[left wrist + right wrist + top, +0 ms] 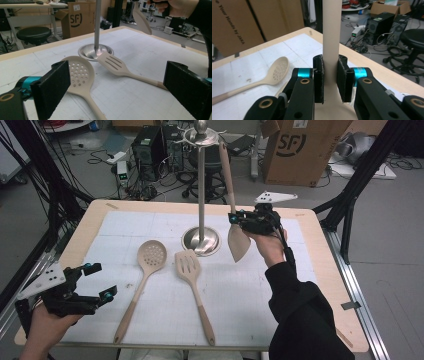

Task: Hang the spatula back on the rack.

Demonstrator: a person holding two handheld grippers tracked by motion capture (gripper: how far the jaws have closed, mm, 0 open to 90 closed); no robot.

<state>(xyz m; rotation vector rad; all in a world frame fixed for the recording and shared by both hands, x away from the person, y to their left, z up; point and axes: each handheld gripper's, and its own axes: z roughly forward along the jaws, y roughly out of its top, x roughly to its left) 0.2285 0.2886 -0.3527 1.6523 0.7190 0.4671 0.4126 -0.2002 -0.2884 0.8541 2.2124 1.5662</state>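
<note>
Beside stand [201, 240], my R gripper [234, 217] jaws pinch spatula [238, 242] handle, blade off table [310, 270]; L gripper [102, 281] jaws spread, empty.

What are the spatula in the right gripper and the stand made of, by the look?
Spatula: likely silicone or plastic, matte beige, no glare, with a tan handle that may be wood. It is clamped in the right gripper. Stand: metal, probably stainless steel; the polished pole and round base show bright reflections.
</note>
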